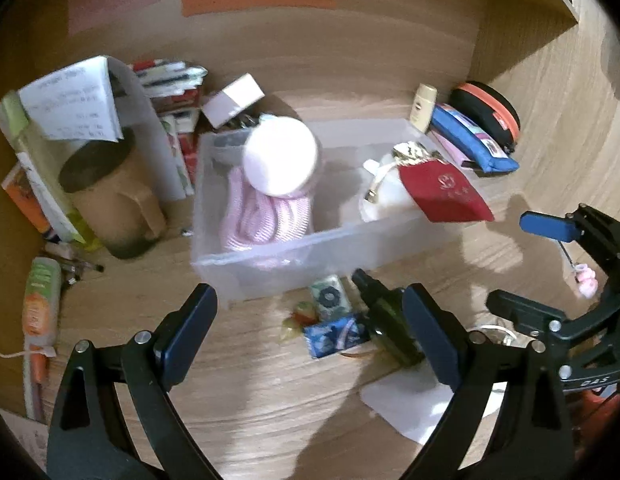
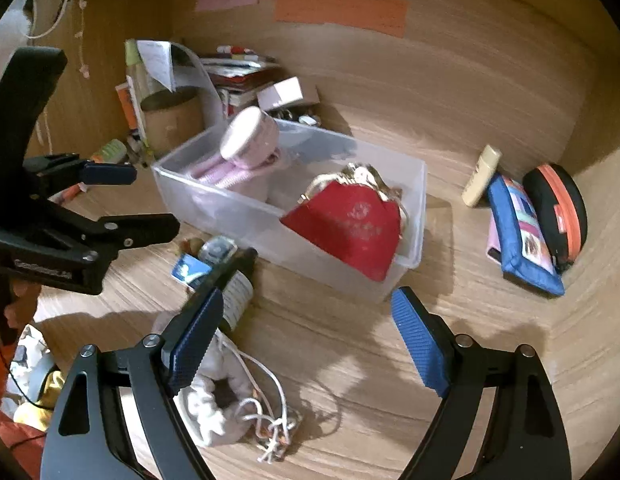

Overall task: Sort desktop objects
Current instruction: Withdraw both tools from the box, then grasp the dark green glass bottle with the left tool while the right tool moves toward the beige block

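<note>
A clear plastic bin (image 1: 310,248) (image 2: 214,200) sits mid-desk. It holds a pink round-topped item (image 1: 282,156) (image 2: 246,138) on pink striped cloth and a red coin purse (image 1: 446,192) (image 2: 350,224). My left gripper (image 1: 310,332) is open and empty, in front of the bin, above a dark green bottle (image 1: 386,328), a blue packet (image 1: 336,334) and small snacks. My right gripper (image 2: 310,344) is open and empty, in front of the bin's right end. It also shows in the left wrist view (image 1: 522,264). A white drawstring pouch (image 2: 214,404) lies by its left finger.
A brown mug (image 1: 110,200), papers and books stand left of the bin. A blue pencil case (image 2: 522,236), a black-orange case (image 2: 558,208) and a cream tube (image 2: 480,176) lie at right. A tube (image 1: 40,304) lies far left. Wooden walls enclose the desk.
</note>
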Demonstrator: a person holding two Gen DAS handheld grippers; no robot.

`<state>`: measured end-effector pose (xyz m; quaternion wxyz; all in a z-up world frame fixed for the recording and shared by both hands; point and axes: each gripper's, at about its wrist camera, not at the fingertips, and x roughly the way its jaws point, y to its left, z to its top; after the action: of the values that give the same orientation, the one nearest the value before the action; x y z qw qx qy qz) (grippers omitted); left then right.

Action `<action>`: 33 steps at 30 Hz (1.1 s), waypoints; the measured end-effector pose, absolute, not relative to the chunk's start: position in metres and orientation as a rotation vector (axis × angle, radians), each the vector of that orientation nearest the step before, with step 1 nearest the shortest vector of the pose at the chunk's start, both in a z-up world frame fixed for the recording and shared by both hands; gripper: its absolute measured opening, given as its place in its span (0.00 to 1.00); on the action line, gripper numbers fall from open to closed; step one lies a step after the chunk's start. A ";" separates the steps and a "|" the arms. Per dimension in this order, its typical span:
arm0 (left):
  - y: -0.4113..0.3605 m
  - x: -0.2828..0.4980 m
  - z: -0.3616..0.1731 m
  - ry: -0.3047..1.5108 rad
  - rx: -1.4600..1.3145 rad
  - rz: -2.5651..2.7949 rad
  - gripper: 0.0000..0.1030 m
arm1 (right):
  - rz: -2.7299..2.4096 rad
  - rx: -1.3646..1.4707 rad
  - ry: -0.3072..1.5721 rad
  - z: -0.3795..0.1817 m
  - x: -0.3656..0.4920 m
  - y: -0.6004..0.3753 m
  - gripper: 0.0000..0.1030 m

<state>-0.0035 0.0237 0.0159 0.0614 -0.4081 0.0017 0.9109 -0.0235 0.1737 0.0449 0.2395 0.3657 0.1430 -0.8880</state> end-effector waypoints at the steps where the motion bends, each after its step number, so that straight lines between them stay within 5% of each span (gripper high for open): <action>1: 0.028 -0.005 0.014 0.008 -1.246 2.739 0.92 | -2.429 1.012 0.383 0.044 -0.024 0.176 0.82; 15: 0.076 -0.030 -0.024 0.065 -1.397 2.543 0.91 | -2.455 1.085 0.288 0.033 -0.014 0.219 0.82; 18: 0.079 -0.032 -0.029 0.069 -1.420 2.531 0.74 | -2.466 1.107 0.274 0.026 -0.010 0.232 0.82; 26: 0.085 -0.034 -0.036 0.101 -1.409 2.538 0.66 | -2.468 1.140 0.290 0.007 0.009 0.253 0.82; 30: 0.086 -0.030 -0.036 0.132 -1.398 2.567 0.50 | -2.426 1.134 0.324 0.000 0.018 0.248 0.81; 33: 0.081 -0.029 -0.037 0.113 -1.396 2.579 0.47 | -2.401 1.128 0.314 0.001 0.021 0.245 0.81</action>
<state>-0.0286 0.0808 -0.0373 0.1031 -0.4732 0.0382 0.8741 0.0210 0.2451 0.0005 0.2329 0.4106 0.1142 -0.8741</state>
